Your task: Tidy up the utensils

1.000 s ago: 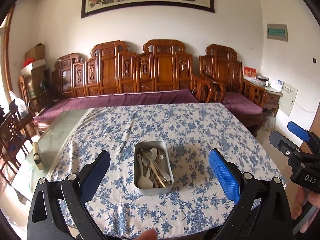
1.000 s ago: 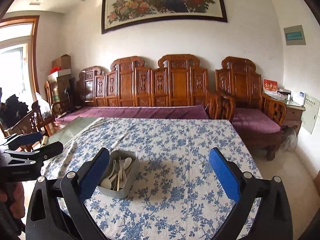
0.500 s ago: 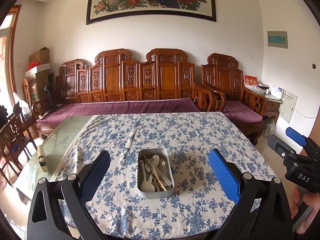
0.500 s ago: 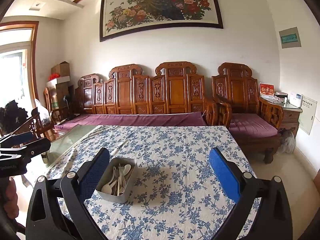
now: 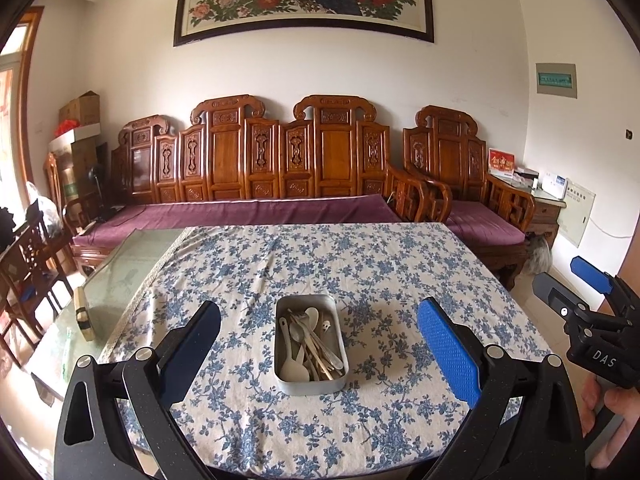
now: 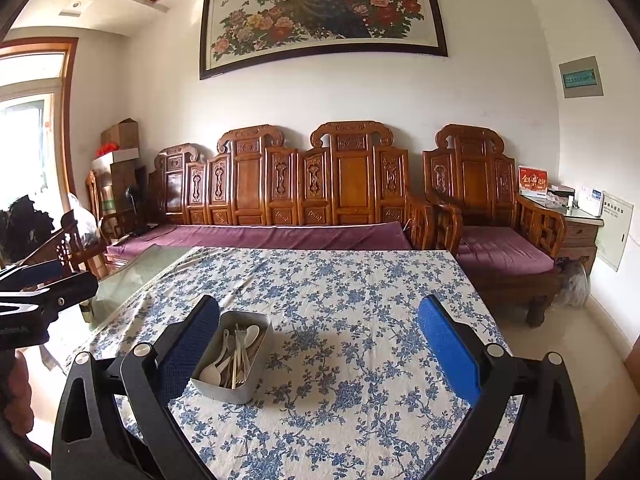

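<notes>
A grey metal tin (image 5: 310, 346) holds several white spoons and metal utensils (image 5: 308, 340). It sits on the blue floral tablecloth (image 5: 360, 264) near the front edge. My left gripper (image 5: 320, 340) is open and empty, raised in front of the tin. My right gripper (image 6: 320, 340) is open and empty, to the right of the tin (image 6: 234, 356). The right gripper also shows at the right edge of the left wrist view (image 5: 584, 300), and the left gripper at the left edge of the right wrist view (image 6: 44, 288).
A carved wooden bench with purple cushions (image 5: 256, 212) runs behind the table. A matching armchair (image 5: 476, 208) stands at back right. Bare glass tabletop (image 5: 120, 276) lies left of the cloth, with a small box (image 5: 84, 316) on it. Wooden chairs (image 5: 28, 264) stand at left.
Both grippers have pulled back and tilted up, so the tin sits lower and farther away in both views. Both stayed open.
</notes>
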`<state>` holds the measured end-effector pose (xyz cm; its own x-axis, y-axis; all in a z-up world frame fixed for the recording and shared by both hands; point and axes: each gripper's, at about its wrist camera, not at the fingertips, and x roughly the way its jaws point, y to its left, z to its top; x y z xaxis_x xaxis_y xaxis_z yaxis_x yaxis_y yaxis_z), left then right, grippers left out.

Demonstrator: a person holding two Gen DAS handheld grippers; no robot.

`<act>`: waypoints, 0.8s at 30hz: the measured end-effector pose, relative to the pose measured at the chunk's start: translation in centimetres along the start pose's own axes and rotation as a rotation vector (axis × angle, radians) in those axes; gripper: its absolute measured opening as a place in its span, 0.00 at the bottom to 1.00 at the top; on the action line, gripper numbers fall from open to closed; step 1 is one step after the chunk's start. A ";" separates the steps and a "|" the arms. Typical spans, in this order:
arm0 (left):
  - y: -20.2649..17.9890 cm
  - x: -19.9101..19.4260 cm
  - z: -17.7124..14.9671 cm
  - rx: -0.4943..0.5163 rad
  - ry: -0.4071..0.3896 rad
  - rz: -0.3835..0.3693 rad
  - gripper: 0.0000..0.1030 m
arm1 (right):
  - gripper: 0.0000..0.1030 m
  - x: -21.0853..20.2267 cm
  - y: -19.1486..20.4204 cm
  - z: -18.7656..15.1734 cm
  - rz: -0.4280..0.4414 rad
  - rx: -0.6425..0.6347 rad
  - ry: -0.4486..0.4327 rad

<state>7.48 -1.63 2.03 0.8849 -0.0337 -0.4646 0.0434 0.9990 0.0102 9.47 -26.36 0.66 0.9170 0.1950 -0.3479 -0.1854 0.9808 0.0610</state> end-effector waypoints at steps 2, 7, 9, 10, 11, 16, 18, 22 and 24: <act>0.0 0.0 0.0 0.000 0.000 0.000 0.92 | 0.97 0.1 0.2 -0.2 0.000 -0.001 0.002; 0.0 0.0 -0.1 0.004 0.000 -0.001 0.92 | 0.97 0.1 0.2 -0.2 0.001 0.000 0.002; 0.0 0.0 -0.1 0.003 0.000 -0.001 0.92 | 0.97 0.1 0.2 -0.2 0.000 -0.001 0.003; 0.0 0.0 -0.1 0.002 0.000 -0.001 0.92 | 0.97 0.1 0.2 -0.2 0.001 -0.001 0.002; 0.0 0.0 -0.1 0.002 0.000 -0.001 0.92 | 0.97 0.1 0.2 -0.2 0.001 -0.001 0.003; -0.1 -0.1 -0.1 0.004 0.000 -0.001 0.92 | 0.97 0.3 0.3 -0.3 0.003 -0.002 0.005; -0.1 -0.1 -0.1 0.003 0.000 0.001 0.92 | 0.97 0.4 0.3 -0.3 0.003 -0.002 0.006; -0.1 0.0 -0.2 0.005 0.000 0.001 0.92 | 0.97 0.4 0.3 -0.4 0.005 -0.002 0.006; -0.1 -0.1 -0.2 0.006 0.001 0.002 0.92 | 0.97 0.5 0.3 -0.5 0.006 -0.003 0.007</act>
<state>7.36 -1.70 1.91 0.8847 -0.0321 -0.4651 0.0446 0.9989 0.0159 9.66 -25.94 0.06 0.9136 0.2004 -0.3537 -0.1914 0.9796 0.0607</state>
